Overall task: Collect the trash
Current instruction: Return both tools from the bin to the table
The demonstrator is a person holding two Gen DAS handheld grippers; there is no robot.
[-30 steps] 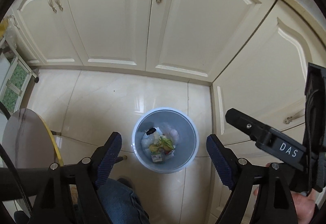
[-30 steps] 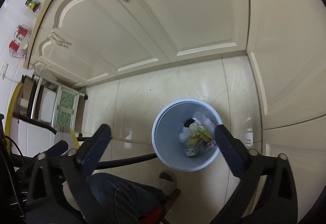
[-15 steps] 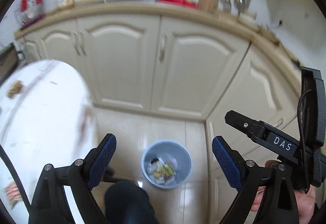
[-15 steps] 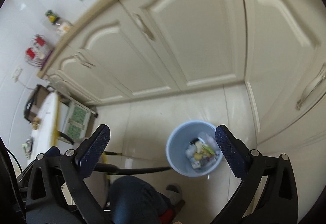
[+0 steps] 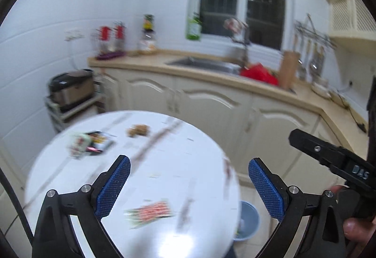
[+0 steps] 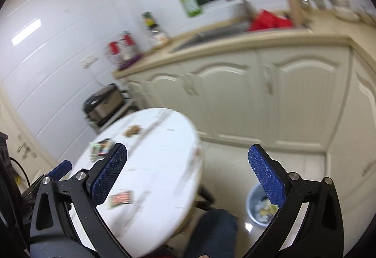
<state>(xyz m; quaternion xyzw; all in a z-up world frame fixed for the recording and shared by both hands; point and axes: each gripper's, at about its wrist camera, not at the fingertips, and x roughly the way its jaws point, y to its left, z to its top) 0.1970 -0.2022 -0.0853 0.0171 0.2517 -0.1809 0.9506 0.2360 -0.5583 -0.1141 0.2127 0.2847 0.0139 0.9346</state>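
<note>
We hold both grippers, left (image 5: pixel 189 187) and right (image 6: pixel 188 173), spread wide and empty above the table (image 5: pixel 188 164). Wrappers (image 5: pixel 150 211) lie on it; the bin (image 6: pixel 258 208) stands on the floor beside it.

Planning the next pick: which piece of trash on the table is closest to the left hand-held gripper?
The red-and-white striped wrapper, lying just beyond the open left hand-held gripper. The green-and-black wrapper and brown crumbs lie farther back on the white table.
</note>
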